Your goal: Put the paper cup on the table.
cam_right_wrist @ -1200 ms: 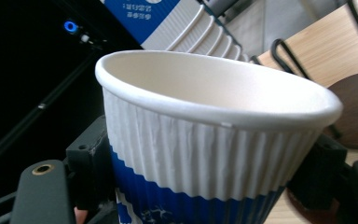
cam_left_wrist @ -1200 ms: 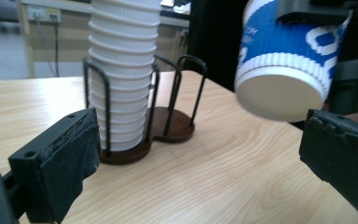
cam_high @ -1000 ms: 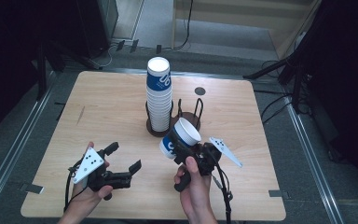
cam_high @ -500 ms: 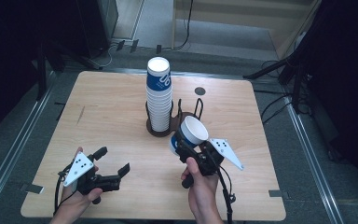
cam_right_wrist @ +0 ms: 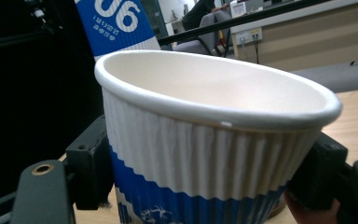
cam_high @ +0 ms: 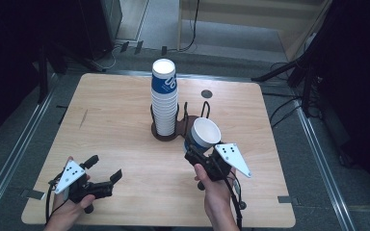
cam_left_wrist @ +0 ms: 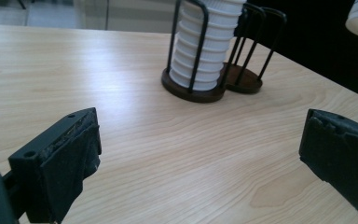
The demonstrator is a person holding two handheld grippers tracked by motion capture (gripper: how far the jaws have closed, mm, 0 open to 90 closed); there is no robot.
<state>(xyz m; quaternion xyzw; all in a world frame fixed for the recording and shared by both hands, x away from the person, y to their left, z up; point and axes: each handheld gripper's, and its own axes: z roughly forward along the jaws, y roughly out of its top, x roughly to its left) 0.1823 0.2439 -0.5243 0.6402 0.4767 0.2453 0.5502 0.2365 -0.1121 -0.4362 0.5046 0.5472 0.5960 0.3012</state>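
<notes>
While the right gripper (cam_high: 198,153) kept its jaws clamped on the paper cup (cam_high: 203,135) beside the cup rack (cam_high: 169,132), the left gripper (cam_high: 102,174) (jaws wide, empty) had withdrawn toward the table's (cam_high: 115,115) near-left corner, leaving placement single-handed.

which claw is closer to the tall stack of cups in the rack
The right. The right claw, gripping a single paper cup, sits just beside the stack of cups. The left claw is open near the table's front left corner, well away.
</notes>
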